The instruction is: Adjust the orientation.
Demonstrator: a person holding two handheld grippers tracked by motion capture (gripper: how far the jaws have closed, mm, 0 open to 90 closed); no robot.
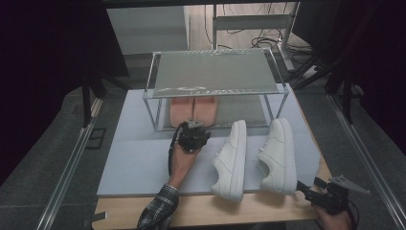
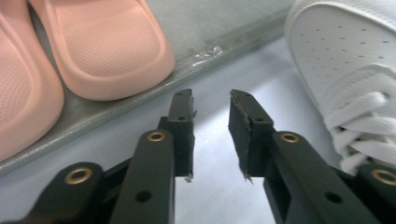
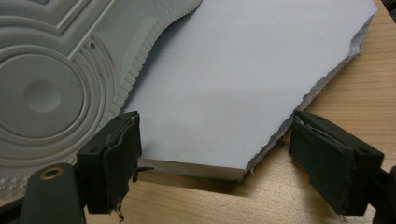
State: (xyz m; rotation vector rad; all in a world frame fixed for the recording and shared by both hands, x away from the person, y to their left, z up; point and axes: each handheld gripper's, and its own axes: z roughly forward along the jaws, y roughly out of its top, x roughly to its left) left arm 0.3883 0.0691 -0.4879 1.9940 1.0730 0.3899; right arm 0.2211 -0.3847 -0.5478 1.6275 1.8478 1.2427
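Wooden tabletop carries a shoe rack where pink slippers sit just ahead of the empty, slightly spread left gripper, likely freshly released, while the wide-spread right gripper waits by the white sneaker.

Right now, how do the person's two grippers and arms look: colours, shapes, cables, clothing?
The left gripper has two black jaws with worn, frayed pads and brass-coloured rivets; a black cable trails from its body. The right gripper has similar black jaws with ragged pads and carries a grey three-cornered plate. The left forearm wears a dark checked sleeve.
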